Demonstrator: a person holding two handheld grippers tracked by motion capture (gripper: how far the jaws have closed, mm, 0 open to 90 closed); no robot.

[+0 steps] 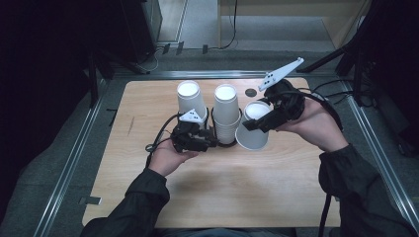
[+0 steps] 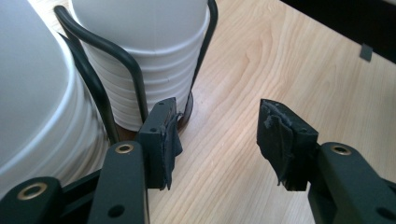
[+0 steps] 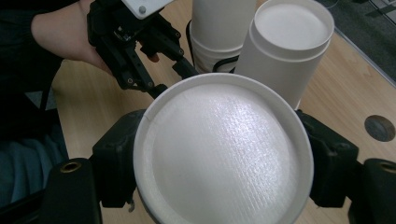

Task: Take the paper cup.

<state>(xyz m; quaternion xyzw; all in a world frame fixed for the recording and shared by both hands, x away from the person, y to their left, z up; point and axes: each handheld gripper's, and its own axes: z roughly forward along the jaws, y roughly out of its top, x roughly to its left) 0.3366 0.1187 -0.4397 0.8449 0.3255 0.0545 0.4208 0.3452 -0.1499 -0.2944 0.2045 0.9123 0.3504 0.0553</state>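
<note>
Filling most of the right gripper view, the upside-down paper cup [image 3: 223, 154] sits clamped between the jaws of our right gripper [image 1: 259, 122], pressed on both sides near its base; from above its rim seems to rest on or just over the table [image 1: 222, 187], though we cannot tell which. Just beyond it, on the far side from our hand, stands the stack of cups [image 1: 226, 113] in its black wire holder [image 2: 100, 70], and past that another inverted cup [image 1: 190, 98].

Our left gripper [image 1: 197, 140] hangs half-open with nothing between its pads, one pad close against the holder's wire.

We judge the risks as follows: squeezing harder could crumple the thin cup wall; swinging the held cup sideways could knock the stack; and the left jaw, so near the wire, could snag and drag the holder.
</note>
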